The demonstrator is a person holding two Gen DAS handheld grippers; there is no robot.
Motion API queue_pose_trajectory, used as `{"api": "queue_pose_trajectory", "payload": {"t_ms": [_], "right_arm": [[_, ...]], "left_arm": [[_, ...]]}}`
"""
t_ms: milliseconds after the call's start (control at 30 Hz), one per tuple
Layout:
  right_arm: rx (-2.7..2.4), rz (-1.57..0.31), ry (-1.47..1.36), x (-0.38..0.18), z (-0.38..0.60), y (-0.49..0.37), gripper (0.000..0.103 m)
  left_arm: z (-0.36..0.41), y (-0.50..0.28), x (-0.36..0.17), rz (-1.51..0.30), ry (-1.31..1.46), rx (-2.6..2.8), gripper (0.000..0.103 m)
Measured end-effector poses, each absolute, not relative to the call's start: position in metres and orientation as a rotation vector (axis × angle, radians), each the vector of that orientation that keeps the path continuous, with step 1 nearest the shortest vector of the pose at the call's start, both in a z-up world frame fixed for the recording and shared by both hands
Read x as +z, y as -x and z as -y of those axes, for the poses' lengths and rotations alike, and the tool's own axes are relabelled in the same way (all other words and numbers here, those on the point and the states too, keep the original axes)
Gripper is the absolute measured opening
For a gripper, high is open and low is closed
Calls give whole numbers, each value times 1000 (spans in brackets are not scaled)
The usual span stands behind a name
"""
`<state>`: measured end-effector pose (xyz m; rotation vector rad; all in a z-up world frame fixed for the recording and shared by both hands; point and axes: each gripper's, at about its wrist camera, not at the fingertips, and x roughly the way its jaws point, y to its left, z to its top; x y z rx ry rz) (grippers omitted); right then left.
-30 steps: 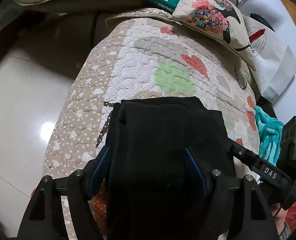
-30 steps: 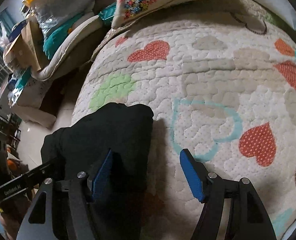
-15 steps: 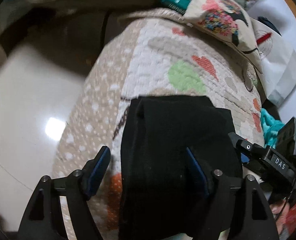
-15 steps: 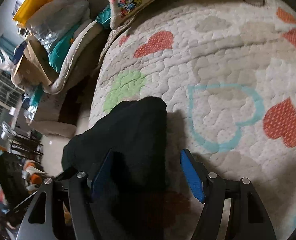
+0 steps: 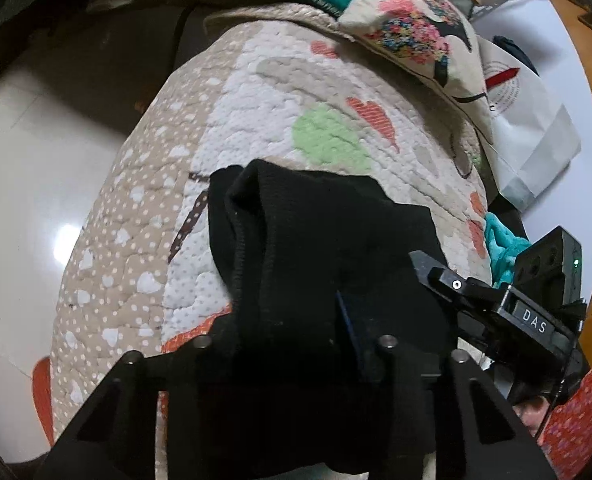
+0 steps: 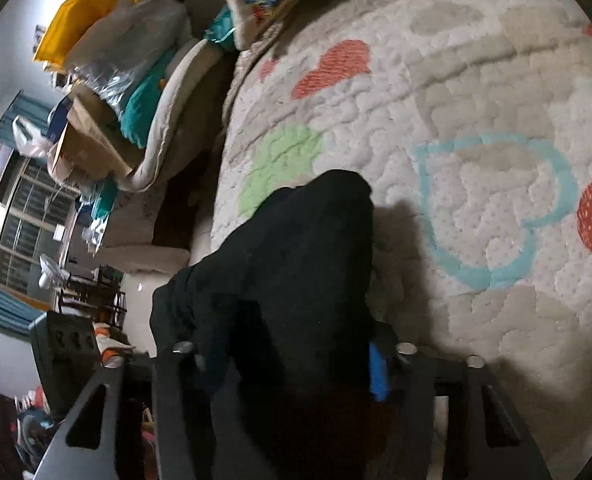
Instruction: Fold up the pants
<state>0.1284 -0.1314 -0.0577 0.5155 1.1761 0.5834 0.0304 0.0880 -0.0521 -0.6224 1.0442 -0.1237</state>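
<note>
Black pants (image 5: 328, 248); cream quilt (image 6: 476, 92), heart-patterned; blue pads (image 6: 377, 372).

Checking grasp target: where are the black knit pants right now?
In both wrist views the black knit pants lie bunched on the heart-print quilt, just below its green patch, between the jaws of both grippers.

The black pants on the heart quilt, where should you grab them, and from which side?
Probably at the near end of the black pants, one corner each. That end hangs over the quilt edge, thick and bunched, so jaws can straddle it from the near side, angled down. The far end lies flat. The left gripper and right gripper have just been closing there, cloth between their jaws.
</note>
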Motion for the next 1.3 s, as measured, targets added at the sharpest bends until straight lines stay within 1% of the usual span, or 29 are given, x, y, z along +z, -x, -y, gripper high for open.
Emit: {"api": "queue_pose_trajectory", "payload": {"t_ms": [67, 133, 200, 600, 767, 1067, 1233, 1300], "right_arm": [[590, -1163, -503, -51, 130, -127, 39], [594, -1148, -490, -45, 130, -127, 35], [598, -1128, -480, -39, 130, -126, 33], [551, -1024, -468, -1, 154, -138, 33], [508, -1000, -468, 9, 171, -153, 33], [423, -1029, -433, -16, 182, -180, 33], [373, -1051, -429, -32, 188, -186, 34], [351, -1061, -430, -37, 189, -188, 35]], "left_arm": [[-85, -33, -48, -1036, 603, -127, 36], [-83, -34, -45, -1027, 597, -129, 36], [-81, -37, -41, -1018, 604, -134, 36], [-49, -70, -4, -942, 577, -169, 36], [-33, -91, -5, -965, 580, -188, 36], [-31, -127, -34, -1038, 569, -171, 36], [-35, -133, -43, -1058, 603, -177, 37], [-38, -133, -46, -1063, 618, -179, 40]]}}
